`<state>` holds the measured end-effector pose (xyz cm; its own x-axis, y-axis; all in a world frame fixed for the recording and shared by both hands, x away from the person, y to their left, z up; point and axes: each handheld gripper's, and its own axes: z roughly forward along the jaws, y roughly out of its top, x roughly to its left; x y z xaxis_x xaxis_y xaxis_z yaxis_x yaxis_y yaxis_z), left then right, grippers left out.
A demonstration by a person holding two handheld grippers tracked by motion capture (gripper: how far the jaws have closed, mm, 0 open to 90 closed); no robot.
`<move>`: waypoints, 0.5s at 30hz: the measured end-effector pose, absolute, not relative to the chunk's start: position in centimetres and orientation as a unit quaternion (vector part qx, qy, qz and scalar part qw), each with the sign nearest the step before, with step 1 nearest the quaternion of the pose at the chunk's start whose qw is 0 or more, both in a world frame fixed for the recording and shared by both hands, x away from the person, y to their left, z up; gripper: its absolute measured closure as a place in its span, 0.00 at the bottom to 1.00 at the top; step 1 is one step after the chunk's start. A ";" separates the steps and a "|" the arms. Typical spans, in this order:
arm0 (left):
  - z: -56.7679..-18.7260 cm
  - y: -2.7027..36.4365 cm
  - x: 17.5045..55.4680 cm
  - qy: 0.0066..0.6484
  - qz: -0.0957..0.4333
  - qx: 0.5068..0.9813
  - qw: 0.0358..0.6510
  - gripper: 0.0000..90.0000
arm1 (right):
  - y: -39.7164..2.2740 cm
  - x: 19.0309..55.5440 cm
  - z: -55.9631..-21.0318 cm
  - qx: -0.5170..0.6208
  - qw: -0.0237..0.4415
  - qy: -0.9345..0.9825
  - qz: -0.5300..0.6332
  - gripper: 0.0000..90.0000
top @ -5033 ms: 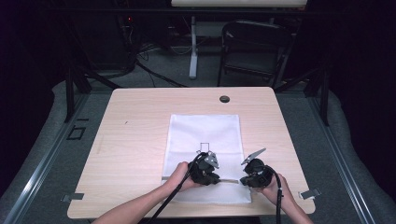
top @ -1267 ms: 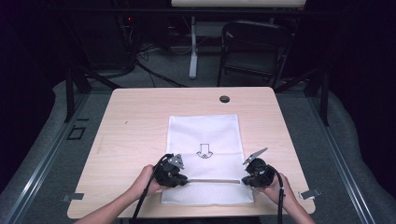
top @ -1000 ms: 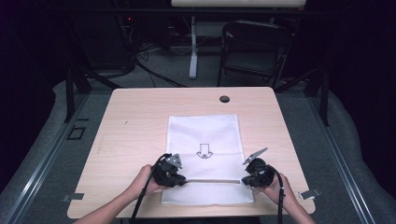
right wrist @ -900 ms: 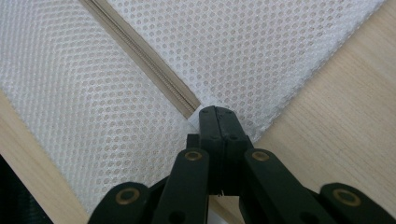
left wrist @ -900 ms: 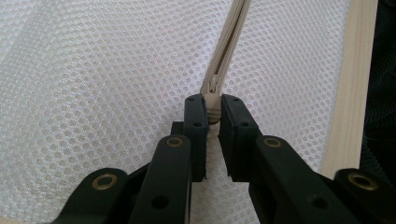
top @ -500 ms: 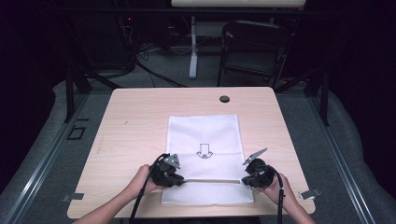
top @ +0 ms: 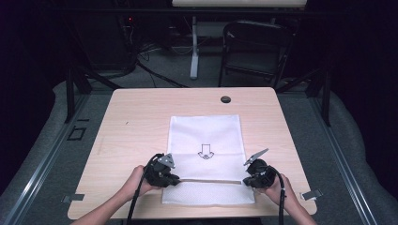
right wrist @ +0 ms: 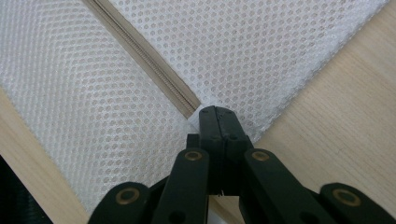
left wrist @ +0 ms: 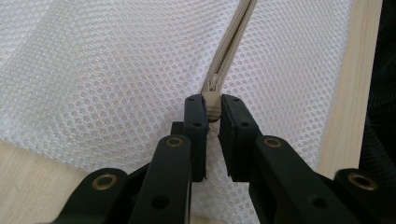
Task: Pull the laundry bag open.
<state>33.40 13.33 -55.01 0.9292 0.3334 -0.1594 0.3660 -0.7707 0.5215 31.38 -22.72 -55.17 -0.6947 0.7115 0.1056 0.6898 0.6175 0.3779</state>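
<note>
White mesh bag [top: 205, 159]: is lying flat on the wooden bench [top: 141, 117], near the person's edge, with a beige zipper [top: 211, 181] running across its near end.
Change since earlier: five seconds back the left claw was sitting at the middle of the zipper line; it is now sitting at the bag's left edge. Over the last second both claws are staying put.
Left claw [left wrist: 213, 114]: is pinching the zipper pull [left wrist: 212, 99], jaws nearly closed with the beige tab between the pads.
Right claw [right wrist: 218, 116]: is clamping fully shut on the bag's fabric at the zipper's end, by the right edge.
Markings: a small black down-pointing arrow [top: 205, 151] is printed mid-bag; no readable writing.
</note>
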 end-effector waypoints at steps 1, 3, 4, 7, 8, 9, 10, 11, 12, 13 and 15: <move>-55.0 13.3 33.4 0.186 -0.029 0.941 0.283 0.91 | -22.7 31.4 -55.2 0.390 0.028 0.899 0.199 1.00; -55.0 13.3 33.4 0.185 -0.028 0.941 0.283 0.91 | -22.7 31.3 -55.2 0.390 0.032 0.899 0.198 1.00; -55.0 13.3 33.4 0.186 -0.028 0.940 0.283 0.90 | -22.7 31.3 -55.2 0.390 0.032 0.899 0.198 1.00; -55.0 13.4 33.4 0.183 -0.028 0.941 0.285 0.90 | -22.7 31.3 -55.2 0.390 0.032 0.899 0.198 1.00; -55.0 13.4 33.4 0.184 -0.028 0.940 0.285 0.91 | -22.7 31.3 -55.2 0.390 0.032 0.899 0.198 1.00; -55.0 13.4 33.4 0.183 -0.027 0.941 0.284 0.91 | -22.7 31.3 -55.2 0.391 0.029 0.898 0.200 1.00; -54.9 13.4 33.4 0.184 -0.026 0.942 0.281 0.91 | -22.7 31.3 -55.2 0.391 0.029 0.898 0.200 1.00; -55.0 13.5 33.5 0.185 -0.029 0.940 0.286 0.91 | -22.7 31.3 -55.2 0.390 0.031 0.898 0.199 1.00; -55.0 13.6 33.5 0.186 -0.027 0.940 0.286 0.90 | -22.7 31.3 -55.2 0.392 0.030 0.897 0.202 1.00; -55.0 13.7 33.5 0.188 -0.033 0.938 0.288 0.90 | -22.7 31.3 -55.3 0.396 0.029 0.894 0.209 1.00; -55.0 13.6 33.4 0.185 -0.030 0.940 0.286 0.90 | -22.8 31.3 -55.3 0.392 0.028 0.896 0.206 1.00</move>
